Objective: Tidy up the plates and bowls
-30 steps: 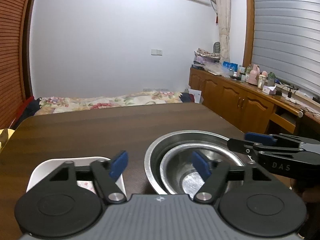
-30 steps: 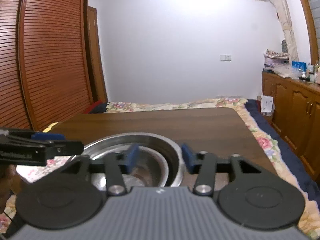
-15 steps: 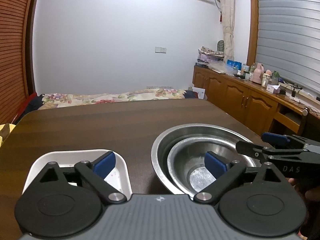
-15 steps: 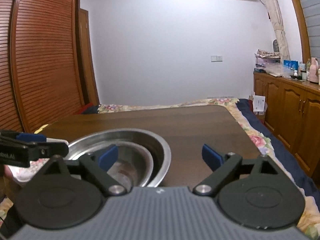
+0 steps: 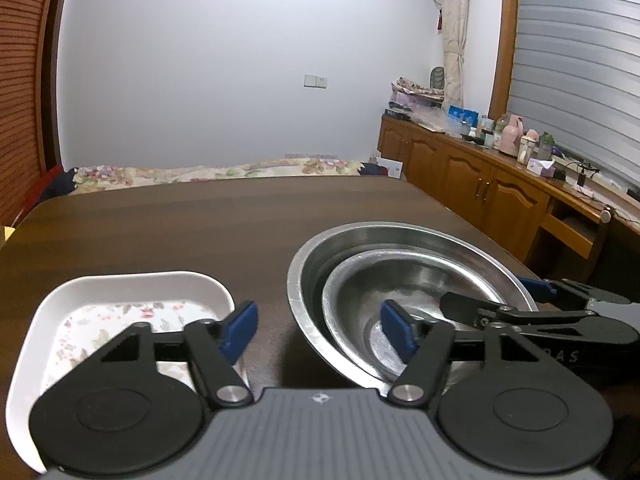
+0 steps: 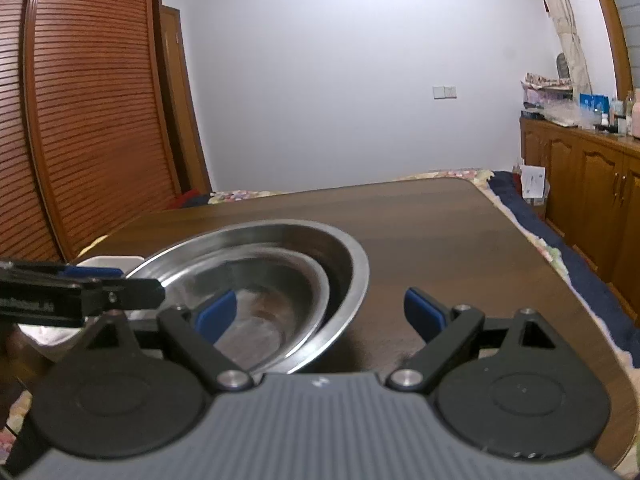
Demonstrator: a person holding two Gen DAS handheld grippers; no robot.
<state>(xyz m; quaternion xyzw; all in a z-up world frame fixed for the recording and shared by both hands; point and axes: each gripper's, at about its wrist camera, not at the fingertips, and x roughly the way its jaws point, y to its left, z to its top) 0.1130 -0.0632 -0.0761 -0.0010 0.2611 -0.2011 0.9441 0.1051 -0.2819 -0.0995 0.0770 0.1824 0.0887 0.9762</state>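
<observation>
The left hand-held gripper point(image 5: 318, 330) stands wide, holding nothing, astride the gap between the white floral plate point(image 5: 120, 312) at lower left and the 2 nested steel bowls point(image 5: 400, 280) at lower right; the right hand-held gripper point(image 6: 320, 314), also wide and empty, straddles the bowls' right rim and seems nearer them; the surface point(image 5: 200, 220) carries all.
</observation>
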